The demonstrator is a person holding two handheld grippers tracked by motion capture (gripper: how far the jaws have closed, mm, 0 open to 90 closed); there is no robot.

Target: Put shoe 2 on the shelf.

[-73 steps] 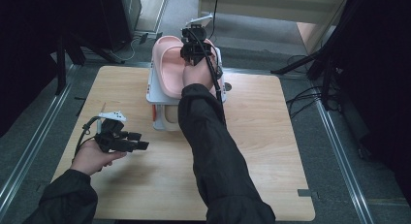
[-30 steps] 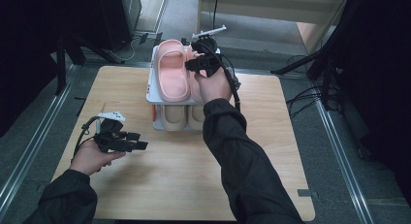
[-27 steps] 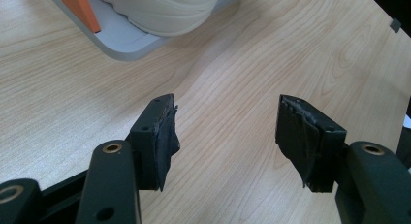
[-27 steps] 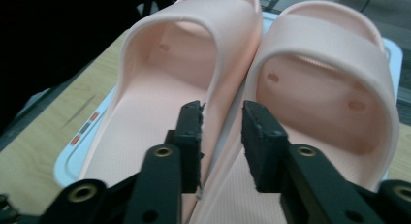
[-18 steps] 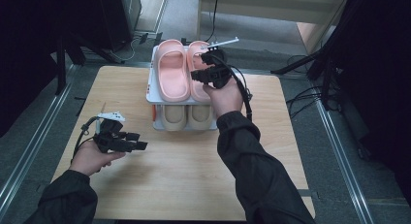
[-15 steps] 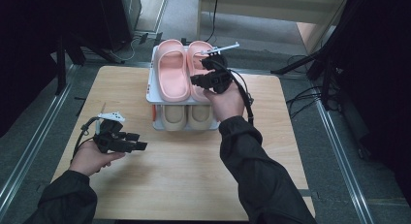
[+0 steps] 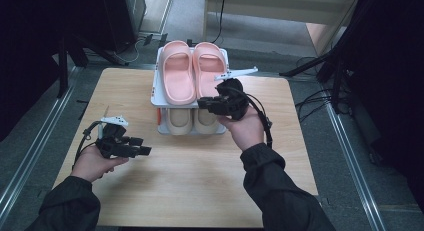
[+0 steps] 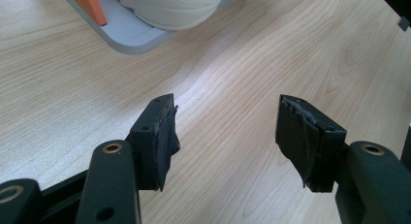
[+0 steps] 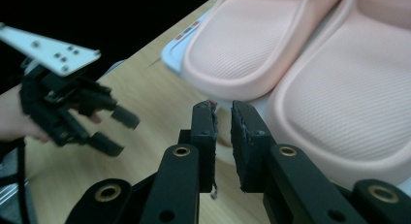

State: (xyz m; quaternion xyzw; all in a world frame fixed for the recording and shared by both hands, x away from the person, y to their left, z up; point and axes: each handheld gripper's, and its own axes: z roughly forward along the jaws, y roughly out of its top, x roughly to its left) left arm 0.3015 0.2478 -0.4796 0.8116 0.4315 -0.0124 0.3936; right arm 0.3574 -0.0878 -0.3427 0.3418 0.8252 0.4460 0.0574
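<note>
Two pink slippers [image 7: 178, 76] [image 7: 210, 66] lie side by side, toes toward me, on the top tier of a small white shoe rack [image 7: 155, 88]. A beige pair [image 7: 181, 118] sits on the lower tier. My right gripper [image 7: 204, 104] hovers by the rack's front right, jaws pointing left and shut on nothing. In the right gripper view its tips [image 9: 223, 112] sit just before the pink slippers [image 9: 252, 44]. My left gripper [image 7: 141, 145] rests low over the table at the front left. Its jaws [image 8: 225, 122] are open and empty.
The rack's grey base [image 8: 126, 35] and an orange post [image 8: 89, 3] lie ahead of the left gripper, with a beige slipper [image 8: 169, 10] on it. Bare wooden tabletop [image 7: 200, 171] spreads in front of the rack. Dark stands and cables surround the table.
My right gripper let go of the right pink slipper on the top tier and drew back toward me, down to the rack's front. The left gripper stayed put.
</note>
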